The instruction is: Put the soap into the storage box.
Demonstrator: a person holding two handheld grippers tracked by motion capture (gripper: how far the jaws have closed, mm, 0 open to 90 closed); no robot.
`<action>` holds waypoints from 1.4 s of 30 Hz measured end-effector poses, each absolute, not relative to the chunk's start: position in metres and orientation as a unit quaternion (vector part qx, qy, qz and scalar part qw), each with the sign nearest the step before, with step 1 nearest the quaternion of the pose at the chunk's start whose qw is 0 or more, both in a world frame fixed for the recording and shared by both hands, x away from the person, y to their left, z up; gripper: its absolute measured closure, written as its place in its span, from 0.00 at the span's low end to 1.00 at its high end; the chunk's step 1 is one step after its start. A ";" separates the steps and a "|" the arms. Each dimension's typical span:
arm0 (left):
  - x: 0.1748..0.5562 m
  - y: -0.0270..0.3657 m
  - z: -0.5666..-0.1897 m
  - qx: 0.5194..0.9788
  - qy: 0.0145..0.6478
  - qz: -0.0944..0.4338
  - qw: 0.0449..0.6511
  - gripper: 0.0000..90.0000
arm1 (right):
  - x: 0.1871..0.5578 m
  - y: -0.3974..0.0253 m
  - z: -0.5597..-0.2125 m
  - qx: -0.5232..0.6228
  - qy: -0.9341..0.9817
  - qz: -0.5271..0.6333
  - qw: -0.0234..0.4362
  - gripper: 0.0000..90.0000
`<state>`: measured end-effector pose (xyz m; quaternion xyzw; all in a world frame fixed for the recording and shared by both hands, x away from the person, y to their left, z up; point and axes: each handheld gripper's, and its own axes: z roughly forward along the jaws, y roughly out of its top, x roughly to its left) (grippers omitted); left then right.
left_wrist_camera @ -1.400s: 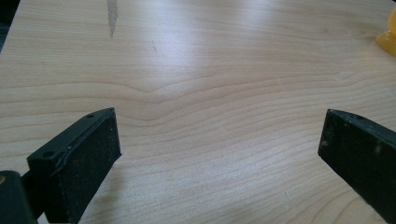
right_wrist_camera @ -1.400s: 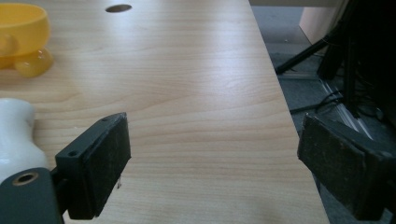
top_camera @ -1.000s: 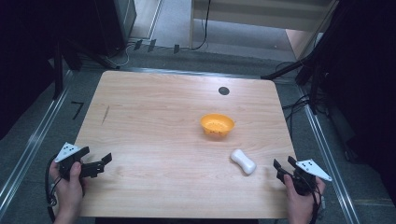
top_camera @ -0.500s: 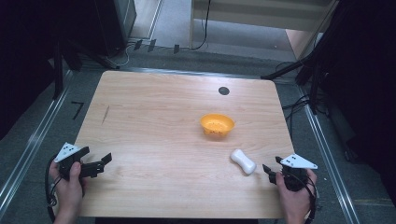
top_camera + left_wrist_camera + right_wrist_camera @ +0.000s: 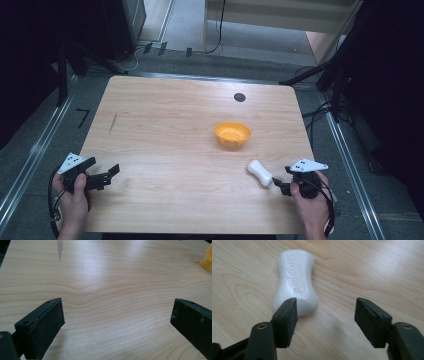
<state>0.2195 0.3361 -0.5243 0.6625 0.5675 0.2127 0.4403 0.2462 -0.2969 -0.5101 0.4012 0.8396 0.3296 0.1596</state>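
A white bar of soap (image 5: 260, 172) (image 5: 295, 281) lies flat on the wooden table (image 5: 175, 120), a little in front of an orange bowl (image 5: 232, 134). My right gripper (image 5: 278, 185) (image 5: 325, 311) is open and low at the soap's near end, with its left jaw in front of that end and nothing between the jaws. At the front left of the table my left gripper (image 5: 111, 174) (image 5: 117, 317) stands open over bare wood. A slice of the orange bowl (image 5: 207, 261) is at the right edge of the left gripper view.
A small black disc (image 5: 239, 97) sits near the table's far edge. A dark streak (image 5: 113, 122) (image 5: 59, 248) marks the wood at the left. Metal rails (image 5: 35, 155) run along both sides of the table, and cables (image 5: 320, 112) lie on the floor to the right.
My right gripper has moved left along the front edge toward the soap and now sits at its near end. The left gripper has not moved.
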 end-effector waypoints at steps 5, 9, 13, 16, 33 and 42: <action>0.219 0.336 -0.524 0.662 0.568 0.212 0.440 0.00 | 0.252 -0.292 -0.506 0.389 0.850 0.325 0.146 0.38; 0.219 0.336 -0.524 0.662 0.568 0.212 0.441 0.00 | 0.256 -0.287 -0.502 0.380 0.856 0.319 0.143 0.37; 0.219 0.336 -0.524 0.661 0.568 0.211 0.441 0.00 | 0.260 -0.280 -0.499 0.375 0.860 0.315 0.145 0.36; 0.219 0.337 -0.524 0.662 0.568 0.211 0.441 0.00 | 0.262 -0.275 -0.497 0.377 0.862 0.306 0.147 0.36; 0.220 0.337 -0.524 0.661 0.568 0.209 0.444 0.00 | 0.279 -0.253 -0.497 0.375 0.876 0.280 0.115 0.36; 0.220 0.337 -0.524 0.661 0.569 0.209 0.444 0.00 | 0.284 -0.244 -0.502 0.375 0.883 0.265 0.100 0.39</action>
